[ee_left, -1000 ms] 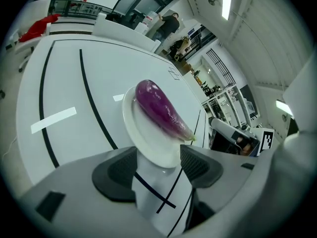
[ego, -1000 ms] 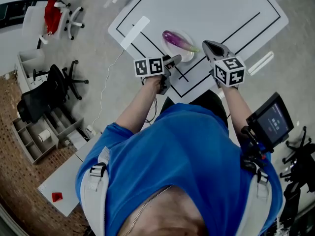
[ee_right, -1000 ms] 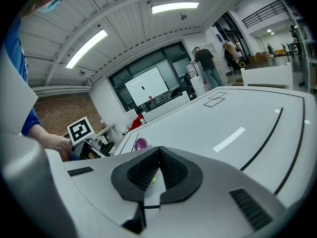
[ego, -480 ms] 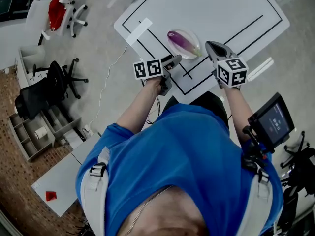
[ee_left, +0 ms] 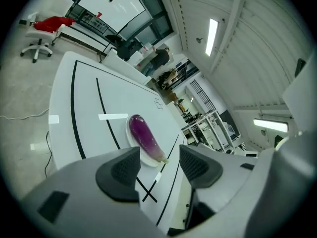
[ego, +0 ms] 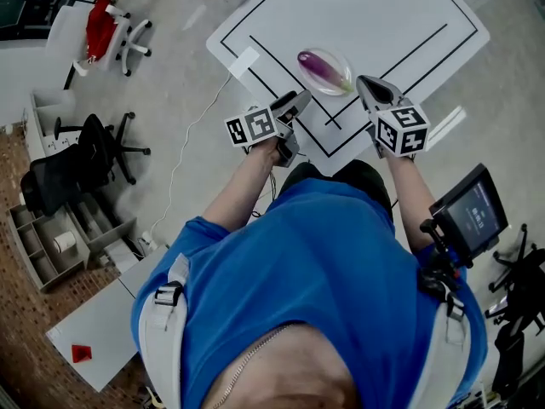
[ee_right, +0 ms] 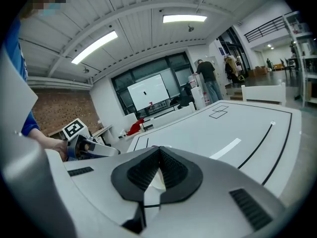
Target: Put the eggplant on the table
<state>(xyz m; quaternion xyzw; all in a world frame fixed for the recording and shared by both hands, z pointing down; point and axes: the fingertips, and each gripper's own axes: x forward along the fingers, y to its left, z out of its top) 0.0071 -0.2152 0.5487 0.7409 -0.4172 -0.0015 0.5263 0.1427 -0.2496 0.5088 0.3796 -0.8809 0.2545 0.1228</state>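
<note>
A purple eggplant lies on a small white plate near the front edge of a white table marked with black lines. In the left gripper view the eggplant and plate sit just beyond the jaws. My left gripper hovers at the plate's near left, open and empty, seen also as the left gripper in its own view. My right gripper is close to the plate's right side. In its own view the right gripper is shut with nothing held.
White tape strips lie on the table. Office chairs, a chair with a red cloth and a shelf unit stand on the floor at left. A small screen is at my right side. People stand far off.
The head view has shifted, so the table and plate sit slightly further right and up. Both grippers keep the same places beside the plate, with jaws unchanged.
</note>
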